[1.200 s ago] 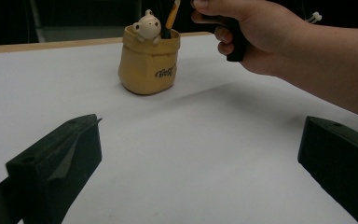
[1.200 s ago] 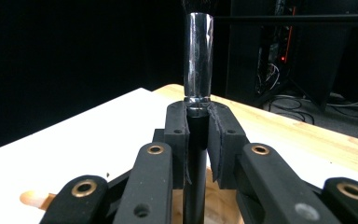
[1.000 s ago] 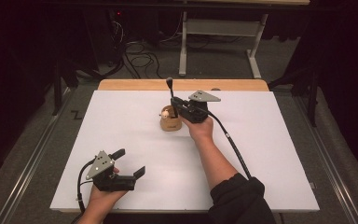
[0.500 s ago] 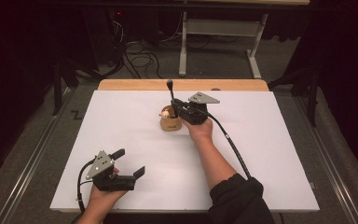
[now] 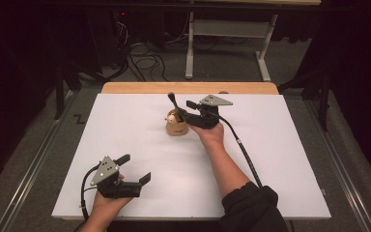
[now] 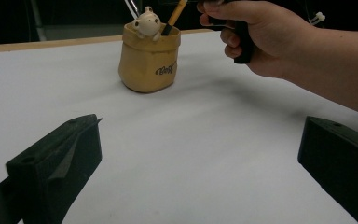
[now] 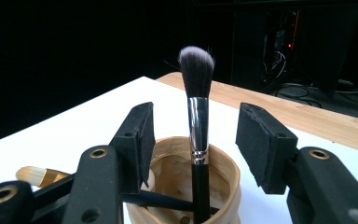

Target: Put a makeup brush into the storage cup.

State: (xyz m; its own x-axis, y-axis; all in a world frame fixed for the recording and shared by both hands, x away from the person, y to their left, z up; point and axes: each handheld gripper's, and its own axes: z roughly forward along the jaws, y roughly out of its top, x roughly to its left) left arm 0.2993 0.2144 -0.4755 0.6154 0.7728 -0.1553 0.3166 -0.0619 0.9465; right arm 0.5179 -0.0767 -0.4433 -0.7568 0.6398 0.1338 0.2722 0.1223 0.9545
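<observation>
- The right gripper [image 5: 186,110] hangs just above the pot; its jaws have just been opening and now stand spread, with a gap on each side of the makeup brush [image 7: 196,140] between them, so neither pad presses on it.
- The brush stands upright between these jaws, its black handle down in the pot, its silver ferrule and grey bristle head rising above the pads.
- Directly under the jaws is the yellow pen pot [image 7: 205,182], a small sack-shaped ceramic holder. In the left gripper view the pot [image 6: 149,58] carries a small white bear figure [image 6: 147,21] at its rim and dark lettering on the side.
- Inside the pot, below the jaws, another black stick lies slanted, and a golden-tipped piece [image 7: 39,176] shows beside the left jaw.
- The right hand [image 5: 207,131] holds this gripper from the near side of the pot.
- The left gripper [image 5: 134,170] rests well apart from the pot, near the front edge of the white table [image 5: 280,159], with jaws wide spread and nothing between them.
- Behind the pot a wooden strip [image 5: 145,88] borders the far edge of the table.
</observation>
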